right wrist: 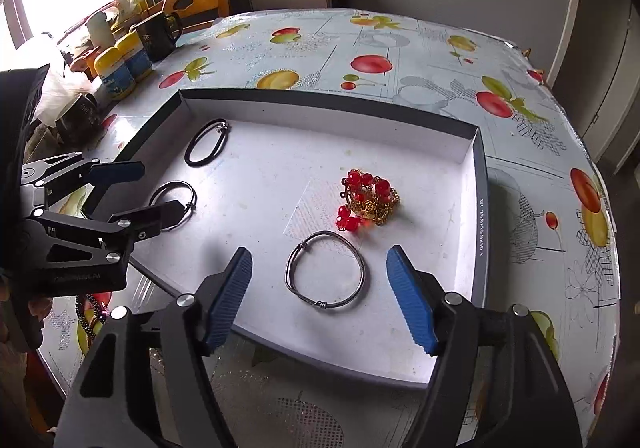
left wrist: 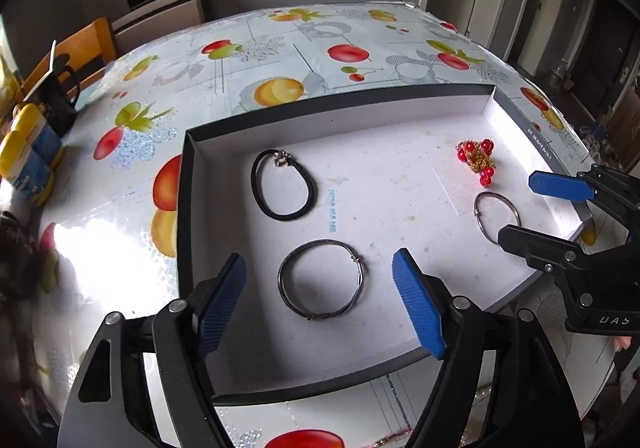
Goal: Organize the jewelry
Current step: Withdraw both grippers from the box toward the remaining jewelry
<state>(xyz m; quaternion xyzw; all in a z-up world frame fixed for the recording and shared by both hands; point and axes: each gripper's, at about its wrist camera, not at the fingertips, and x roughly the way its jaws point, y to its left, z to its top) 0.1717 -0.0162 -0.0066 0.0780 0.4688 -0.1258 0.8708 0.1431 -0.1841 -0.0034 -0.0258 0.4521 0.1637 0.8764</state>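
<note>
A shallow white box (left wrist: 486, 104) (right wrist: 478, 184) with dark walls lies on the table. Inside it lie a black cord bracelet (left wrist: 283, 185) (right wrist: 207, 143), two silver bangles and a red-bead gold chain (left wrist: 478, 158) (right wrist: 370, 200). My left gripper (left wrist: 320, 296) (right wrist: 124, 192) is open and empty, its fingers either side of one silver bangle (left wrist: 322, 284) (right wrist: 176, 200). My right gripper (right wrist: 320, 288) (left wrist: 520, 208) is open and empty, hovering over the other silver bangle (right wrist: 326, 274) (left wrist: 496, 218).
The table has a fruit-print cloth (left wrist: 280, 60) (right wrist: 400, 48). A black mug (right wrist: 158, 36) (left wrist: 60, 104) and yellow-lidded jars (right wrist: 120, 68) (left wrist: 28, 152) stand at the left edge. A dark bead string (right wrist: 90, 314) lies outside the box near its front left. A wooden chair (right wrist: 200, 4) stands behind.
</note>
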